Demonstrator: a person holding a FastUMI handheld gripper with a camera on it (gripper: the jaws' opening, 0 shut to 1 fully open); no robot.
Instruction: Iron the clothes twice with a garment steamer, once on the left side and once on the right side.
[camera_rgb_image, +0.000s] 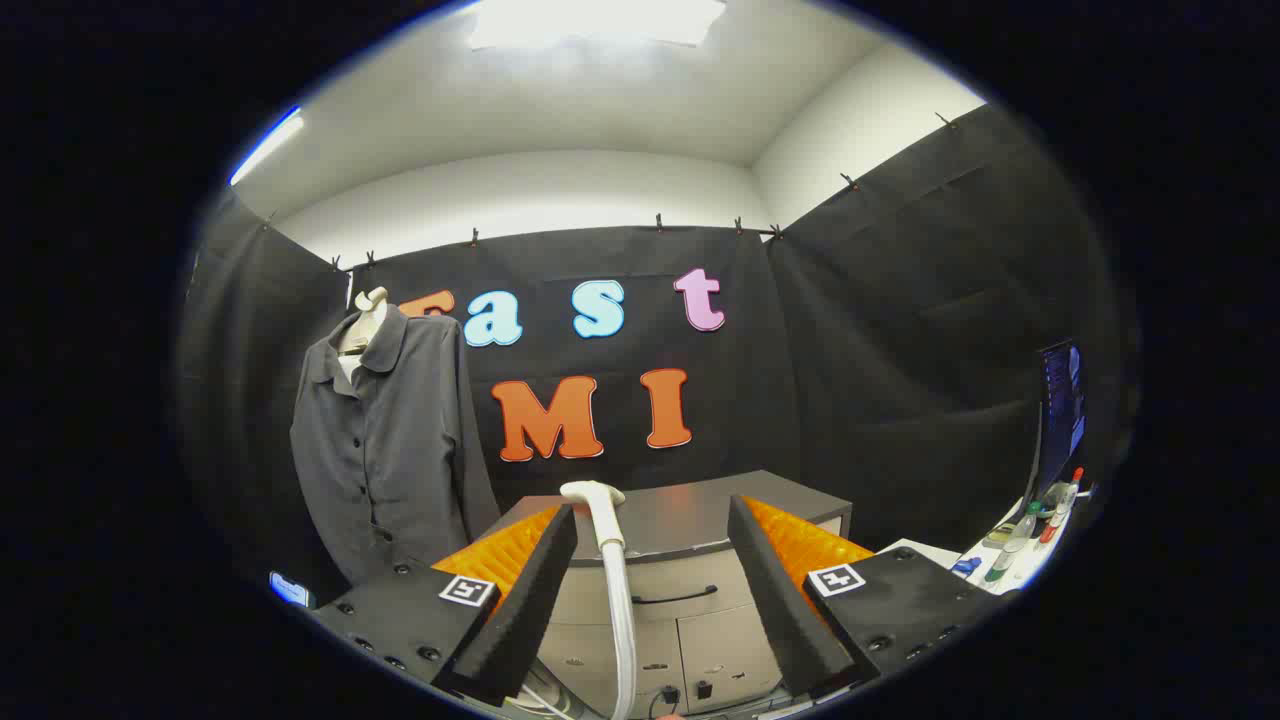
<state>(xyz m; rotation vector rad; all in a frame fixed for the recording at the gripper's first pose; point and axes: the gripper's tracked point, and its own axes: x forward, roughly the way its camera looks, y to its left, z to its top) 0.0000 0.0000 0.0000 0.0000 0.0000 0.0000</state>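
Black cloth walls the booth; ahead a grey cabinet (690, 520). My gripper (652, 520) is open, the white steamer (610, 560) standing between its fingers, touching neither. Beyond, left, hangs the grey shirt (390, 440).

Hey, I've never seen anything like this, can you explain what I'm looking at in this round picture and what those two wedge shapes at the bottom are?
This is a fisheye camera riding on a hand-held gripper, looking forward along its two fingers. The two wedge shapes are those fingers, spread apart and holding nothing. Between them, nearer one finger and not pressed by either, stands the white garment steamer head on its white hose. Beyond it is a grey cabinet with a dark handle. Off to one side, a dark grey button-up shirt hangs on a pale dress form against the booth's black cloth wall; that is the garment to be steamed. To the other side a white table edge carries small bottles, too small to identify.
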